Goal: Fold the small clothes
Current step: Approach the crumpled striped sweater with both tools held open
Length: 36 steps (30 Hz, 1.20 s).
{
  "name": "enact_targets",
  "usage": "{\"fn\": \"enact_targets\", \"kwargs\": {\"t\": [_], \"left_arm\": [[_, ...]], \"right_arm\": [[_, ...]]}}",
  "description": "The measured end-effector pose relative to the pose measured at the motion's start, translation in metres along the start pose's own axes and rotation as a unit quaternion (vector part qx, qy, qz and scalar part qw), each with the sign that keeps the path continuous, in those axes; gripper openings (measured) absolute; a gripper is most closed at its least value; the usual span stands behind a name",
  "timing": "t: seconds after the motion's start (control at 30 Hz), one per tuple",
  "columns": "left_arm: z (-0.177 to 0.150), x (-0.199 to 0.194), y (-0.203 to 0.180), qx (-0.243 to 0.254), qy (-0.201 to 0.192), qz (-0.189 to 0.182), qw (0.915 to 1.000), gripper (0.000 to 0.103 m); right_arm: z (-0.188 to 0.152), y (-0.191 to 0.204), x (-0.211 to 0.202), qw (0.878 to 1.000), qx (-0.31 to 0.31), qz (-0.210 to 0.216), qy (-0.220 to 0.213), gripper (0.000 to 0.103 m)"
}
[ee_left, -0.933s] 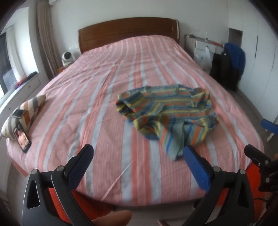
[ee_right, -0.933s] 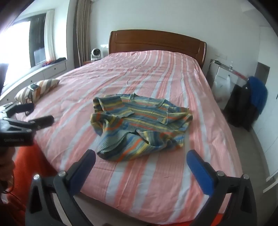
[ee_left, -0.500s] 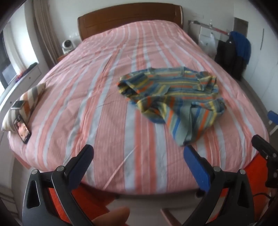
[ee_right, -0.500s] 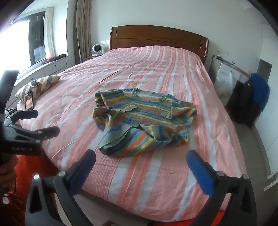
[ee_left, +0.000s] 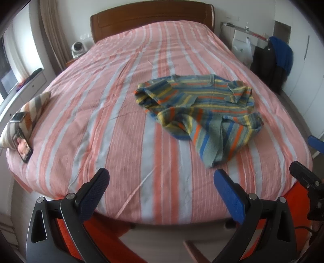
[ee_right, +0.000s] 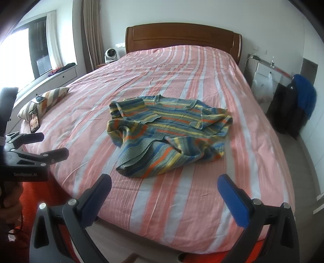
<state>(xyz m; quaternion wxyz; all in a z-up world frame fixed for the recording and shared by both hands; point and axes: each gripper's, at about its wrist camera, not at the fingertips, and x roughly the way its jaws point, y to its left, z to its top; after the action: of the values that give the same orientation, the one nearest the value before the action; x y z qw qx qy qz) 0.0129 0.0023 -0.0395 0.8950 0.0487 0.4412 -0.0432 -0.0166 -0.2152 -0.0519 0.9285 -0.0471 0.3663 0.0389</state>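
A small striped knit shirt (ee_left: 200,111) in blue, yellow, orange and grey lies crumpled on the pink striped bed (ee_left: 125,141), right of its middle. It also shows in the right wrist view (ee_right: 168,133). My left gripper (ee_left: 162,182) is open and empty, above the bed's foot edge, short of the shirt. My right gripper (ee_right: 165,187) is open and empty, above the bed's foot edge, just short of the shirt's near hem. The left gripper's body (ee_right: 30,159) shows at the left of the right wrist view.
A striped cushion (ee_left: 26,113) with a phone (ee_left: 23,145) leaning on it lies at the bed's left edge. A wooden headboard (ee_left: 151,18) stands at the far end. A chair with dark and blue clothes (ee_left: 273,62) stands right of the bed. An orange rug (ee_right: 36,202) lies below.
Both grippers have moved forward toward the bed and tilted down a little. The shirt now appears larger and closer. Both stay open.
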Motion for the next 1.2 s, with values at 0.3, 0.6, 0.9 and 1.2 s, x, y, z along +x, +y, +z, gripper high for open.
{"fn": "enact_targets", "kwargs": {"t": [0.3, 0.6, 0.9, 1.2], "left_arm": [[-0.002, -0.002, -0.006, 0.009, -0.003, 0.003, 0.9999, 0.103], [0.001, -0.003, 0.003, 0.002, -0.002, 0.015, 0.9999, 0.103], [0.004, 0.001, 0.014, -0.016, 0.007, 0.024, 0.9996, 0.103], [0.0, 0.013, 0.014, -0.019, 0.029, 0.031, 0.9989, 0.103]], "right_arm": [[0.003, -0.003, -0.001, 1.0, 0.021, 0.015, 0.001, 0.103], [0.004, -0.01, 0.003, 0.999, 0.034, 0.002, 0.006, 0.103], [0.005, -0.008, 0.003, 1.0, 0.027, -0.006, 0.004, 0.103], [0.002, -0.013, 0.004, 0.999, 0.032, -0.018, 0.004, 0.103]]}}
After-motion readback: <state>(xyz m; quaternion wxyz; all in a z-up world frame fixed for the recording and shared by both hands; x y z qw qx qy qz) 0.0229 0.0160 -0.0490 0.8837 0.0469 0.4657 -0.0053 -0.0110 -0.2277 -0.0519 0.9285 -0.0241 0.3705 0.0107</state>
